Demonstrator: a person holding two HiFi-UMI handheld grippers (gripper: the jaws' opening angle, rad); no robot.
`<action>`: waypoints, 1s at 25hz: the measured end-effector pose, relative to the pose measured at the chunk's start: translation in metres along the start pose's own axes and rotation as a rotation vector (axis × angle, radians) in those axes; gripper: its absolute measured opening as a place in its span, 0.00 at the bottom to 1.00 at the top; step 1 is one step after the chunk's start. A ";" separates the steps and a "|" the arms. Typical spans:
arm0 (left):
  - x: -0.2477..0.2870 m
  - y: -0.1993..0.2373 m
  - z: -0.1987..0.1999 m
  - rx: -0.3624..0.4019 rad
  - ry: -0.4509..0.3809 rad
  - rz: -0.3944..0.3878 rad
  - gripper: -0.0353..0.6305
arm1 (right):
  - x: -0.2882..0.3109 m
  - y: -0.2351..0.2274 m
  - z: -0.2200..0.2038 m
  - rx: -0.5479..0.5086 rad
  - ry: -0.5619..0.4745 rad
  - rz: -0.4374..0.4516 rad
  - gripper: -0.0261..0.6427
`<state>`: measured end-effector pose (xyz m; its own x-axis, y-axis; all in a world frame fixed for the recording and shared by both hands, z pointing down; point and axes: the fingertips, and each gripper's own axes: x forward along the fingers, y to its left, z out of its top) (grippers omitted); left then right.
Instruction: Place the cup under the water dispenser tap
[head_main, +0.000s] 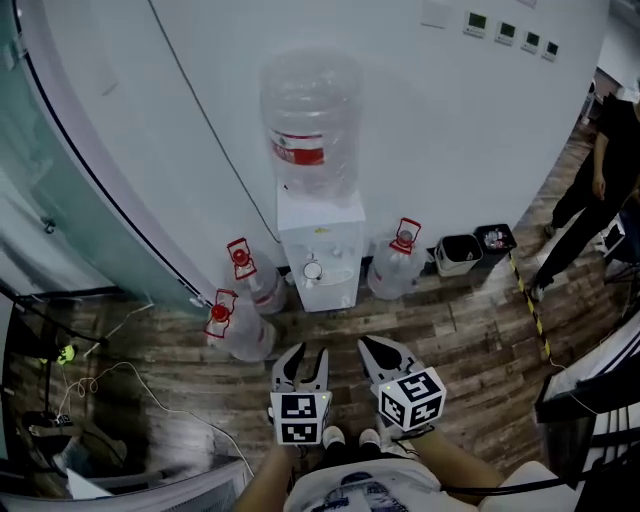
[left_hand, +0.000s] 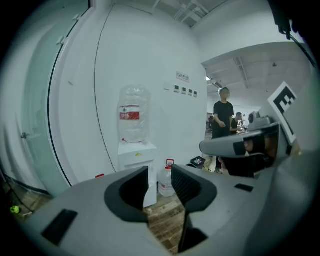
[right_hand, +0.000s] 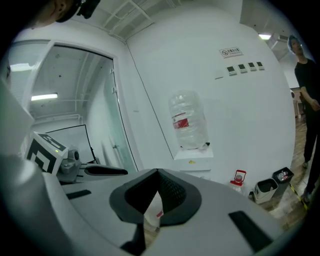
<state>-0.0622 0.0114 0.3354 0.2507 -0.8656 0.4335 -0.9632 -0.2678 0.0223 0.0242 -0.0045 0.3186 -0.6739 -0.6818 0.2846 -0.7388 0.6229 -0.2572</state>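
Observation:
A white water dispenser (head_main: 318, 250) with a clear bottle (head_main: 312, 125) on top stands against the curved wall. A small round pale thing (head_main: 313, 270) sits in its tap recess; I cannot tell whether it is a cup. No cup is in either gripper. My left gripper (head_main: 305, 362) hangs over the wood floor in front of the dispenser, its jaws apart with nothing between them. My right gripper (head_main: 383, 358) is beside it, its fingertips touching and empty. The left gripper view shows the dispenser (left_hand: 135, 155) past the left gripper (left_hand: 160, 177). The right gripper (right_hand: 157, 172) points at the dispenser (right_hand: 192, 160).
Spare water bottles with red handles (head_main: 243, 262) (head_main: 228, 325) (head_main: 400, 260) stand on the floor either side of the dispenser. Two small bins (head_main: 460, 253) sit to the right, and a person in black (head_main: 600, 180) stands beyond them. Cables (head_main: 110, 385) lie at the left by a glass partition.

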 end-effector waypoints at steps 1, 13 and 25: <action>-0.005 -0.004 0.004 0.006 -0.009 0.004 0.33 | -0.006 0.002 0.002 0.001 -0.003 0.008 0.07; -0.036 -0.034 0.020 -0.001 -0.073 0.045 0.15 | -0.051 0.018 0.012 -0.041 -0.030 0.040 0.07; -0.034 -0.031 0.018 0.005 -0.068 0.046 0.13 | -0.049 0.015 0.011 -0.048 -0.033 0.027 0.07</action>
<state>-0.0388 0.0411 0.3038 0.2127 -0.9035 0.3721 -0.9733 -0.2296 -0.0010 0.0460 0.0346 0.2903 -0.6939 -0.6763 0.2472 -0.7199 0.6583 -0.2199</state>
